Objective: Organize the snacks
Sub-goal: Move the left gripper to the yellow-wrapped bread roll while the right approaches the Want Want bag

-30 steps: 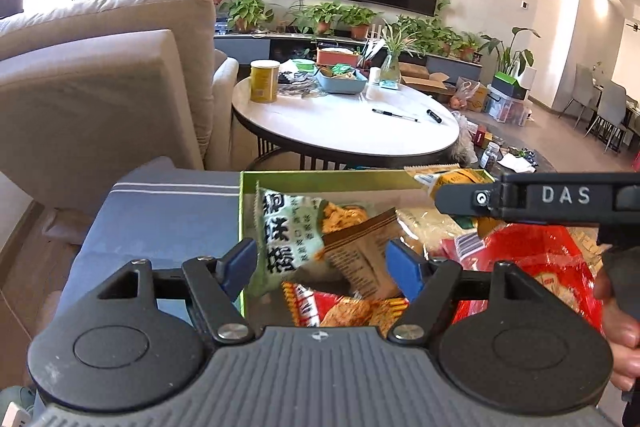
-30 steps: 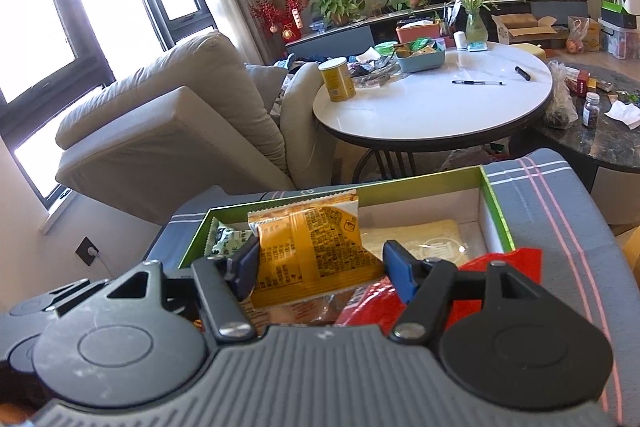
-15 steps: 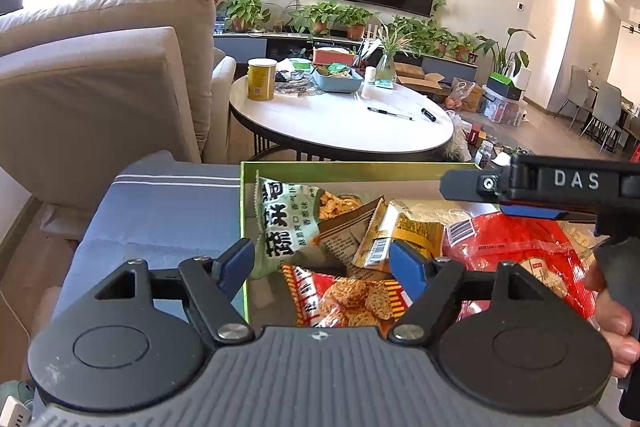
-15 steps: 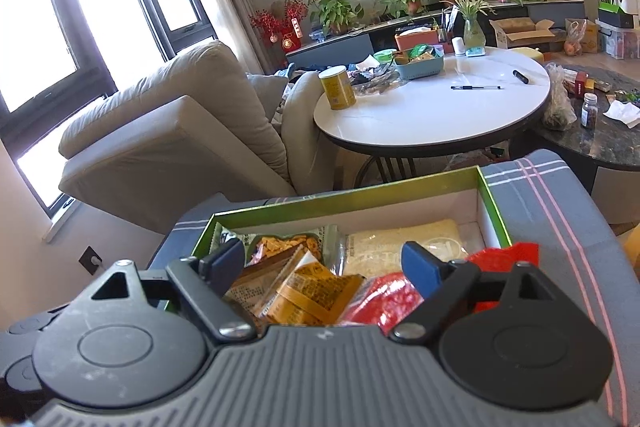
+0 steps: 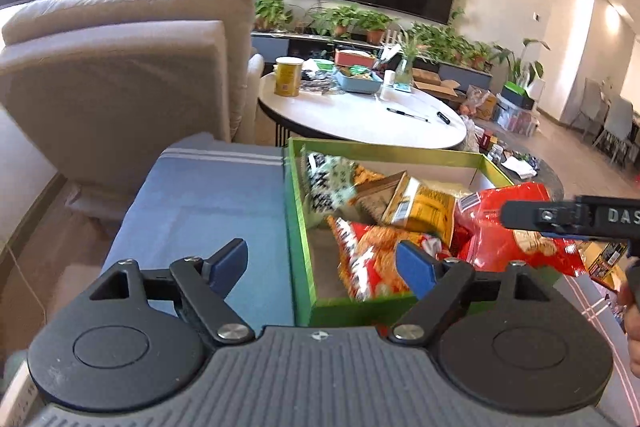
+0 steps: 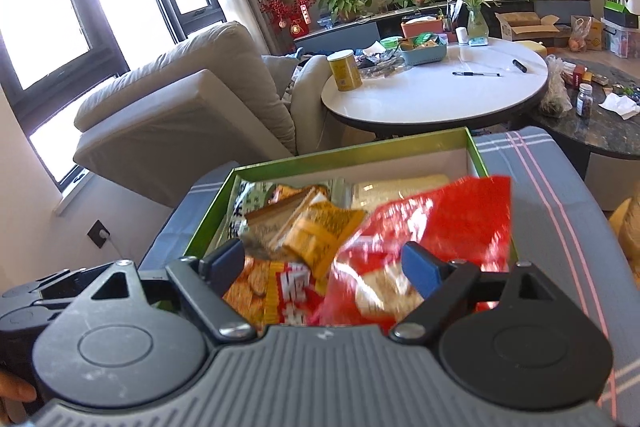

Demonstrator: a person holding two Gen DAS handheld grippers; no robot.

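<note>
A green box (image 5: 297, 227) (image 6: 352, 149) sits on a blue-grey striped cushion and holds several snack packs: a green-white pack (image 5: 330, 183), a yellow pack (image 5: 426, 207) (image 6: 320, 231), a red cracker pack (image 5: 372, 259) (image 6: 280, 291) and a large red bag (image 5: 504, 227) (image 6: 432, 227). My left gripper (image 5: 322, 265) is open and empty over the box's near left wall. My right gripper (image 6: 322, 265) is open and empty above the packs; it also shows at the right edge of the left wrist view (image 5: 568, 217).
A beige armchair (image 5: 120, 75) (image 6: 180, 107) stands behind the cushion to the left. A round white table (image 5: 360, 115) (image 6: 436, 87) with a yellow can, a blue tray and pens is just beyond the box. A dark low table (image 6: 592, 115) is at the right.
My right gripper opened and let the yellow pack go into the box, then drew back. My left gripper pulled back and to the left. Both jaws stand wider.
</note>
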